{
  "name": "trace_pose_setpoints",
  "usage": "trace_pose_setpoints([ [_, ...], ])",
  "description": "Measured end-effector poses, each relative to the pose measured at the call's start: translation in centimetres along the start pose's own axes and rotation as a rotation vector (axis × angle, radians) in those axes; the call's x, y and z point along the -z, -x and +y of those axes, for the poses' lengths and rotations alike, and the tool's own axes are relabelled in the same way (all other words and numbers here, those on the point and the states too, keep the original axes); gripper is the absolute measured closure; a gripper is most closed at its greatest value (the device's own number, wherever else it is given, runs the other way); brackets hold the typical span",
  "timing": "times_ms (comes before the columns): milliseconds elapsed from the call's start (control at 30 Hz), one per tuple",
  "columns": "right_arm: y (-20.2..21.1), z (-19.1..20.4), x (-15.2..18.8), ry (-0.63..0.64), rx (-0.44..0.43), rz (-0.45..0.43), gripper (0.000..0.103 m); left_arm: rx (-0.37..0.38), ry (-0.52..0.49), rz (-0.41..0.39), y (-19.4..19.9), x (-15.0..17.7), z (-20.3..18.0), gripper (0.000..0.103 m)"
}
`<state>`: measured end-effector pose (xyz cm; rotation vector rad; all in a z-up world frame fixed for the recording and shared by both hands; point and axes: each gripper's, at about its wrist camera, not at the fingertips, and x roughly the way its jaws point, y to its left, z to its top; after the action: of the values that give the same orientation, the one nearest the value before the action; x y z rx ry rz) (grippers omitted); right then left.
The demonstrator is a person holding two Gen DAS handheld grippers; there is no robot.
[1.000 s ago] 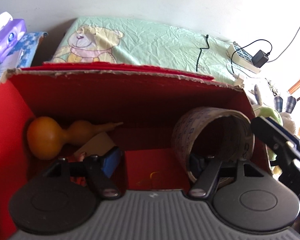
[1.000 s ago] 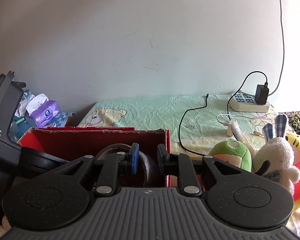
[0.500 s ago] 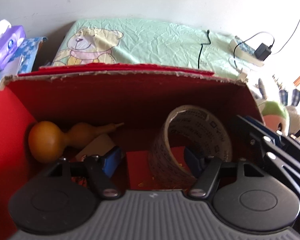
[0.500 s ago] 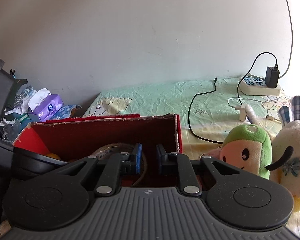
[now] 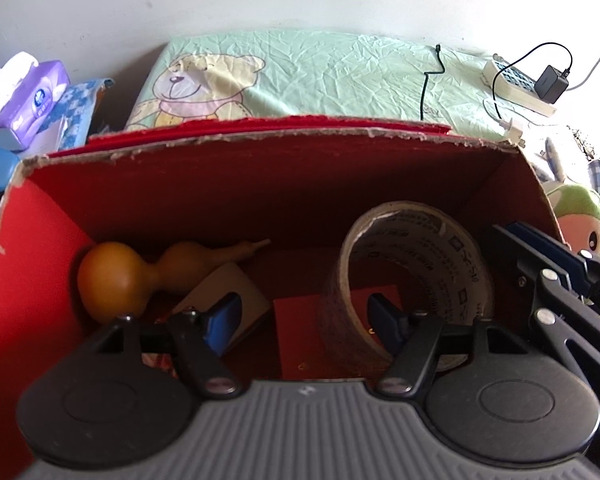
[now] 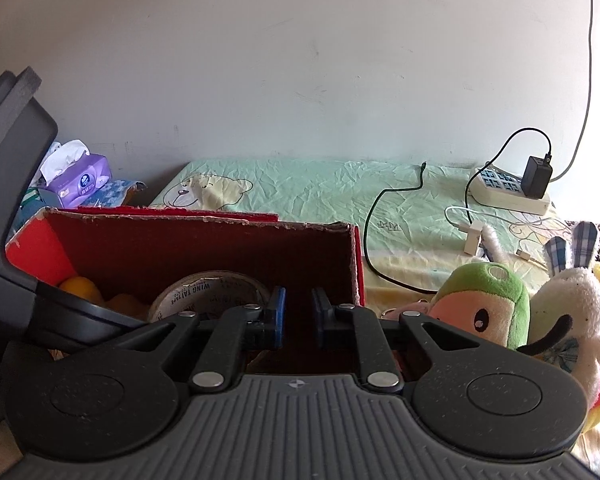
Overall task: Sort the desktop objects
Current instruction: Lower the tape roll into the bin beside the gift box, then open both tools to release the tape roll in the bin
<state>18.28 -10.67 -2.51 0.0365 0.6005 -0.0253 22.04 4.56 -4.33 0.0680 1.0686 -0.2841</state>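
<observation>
I am holding the left gripper (image 5: 304, 320) spread wide and empty inside the red box (image 5: 260, 148); the tape roll (image 5: 412, 280) is resting on edge ahead-right, its right finger (image 5: 384, 322) inside the roll's bore. The right gripper (image 6: 299, 316) is hovering at the box's right end, jaws narrowly apart and empty, so the left is nearer.

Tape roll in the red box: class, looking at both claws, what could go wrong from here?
1. The left claw has one finger inside the tape roll; pulling out may snag it.
2. The roll stands on edge and may roll onto the gourd.
3. The right claw is close, so they might collide.

The left gripper (image 5: 304, 320) hides the tape roll's (image 5: 412, 264) base.
</observation>
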Motion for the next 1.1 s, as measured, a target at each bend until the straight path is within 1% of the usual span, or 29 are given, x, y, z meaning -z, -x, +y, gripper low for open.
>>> trace_pose_setpoints([
  [133, 0.1, -0.1, 0.0, -0.011, -0.009, -0.007, 0.089, -0.023, -0.020, -0.017, 0.2, 0.1, -0.3, 0.033],
  [200, 0.2, 0.0, 0.1, -0.020, -0.011, -0.013, 0.089, -0.028, -0.036, -0.031, 0.4, 0.2, -0.5, 0.036],
  [267, 0.2, -0.1, 0.1, -0.028, -0.013, -0.018, 0.089, -0.038, -0.065, -0.045, 0.5, 0.3, -0.9, 0.042],
  [333, 0.2, -0.2, 0.1, -0.039, -0.018, -0.022, 0.089, -0.048, -0.089, -0.052, 0.6, 0.4, -1.1, 0.045],
  [533, 0.2, -0.8, 0.1, -0.091, -0.031, -0.037, 0.091, -0.016, -0.115, -0.038, 0.3, 0.1, -1.0, 0.046],
  [667, 0.1, -0.8, 0.1, -0.101, -0.034, -0.040, 0.091, -0.014, -0.123, -0.040, 0.4, 0.2, -1.0, 0.045],
  [1000, 0.1, -0.6, 0.0, -0.081, -0.037, -0.027, 0.091, -0.065, -0.103, -0.056, 0.6, 0.1, -0.8, 0.037],
  [1100, 0.1, -0.6, 0.0, -0.080, -0.037, -0.027, 0.091, -0.077, -0.088, -0.061, 0.8, 0.3, -0.6, 0.032],
])
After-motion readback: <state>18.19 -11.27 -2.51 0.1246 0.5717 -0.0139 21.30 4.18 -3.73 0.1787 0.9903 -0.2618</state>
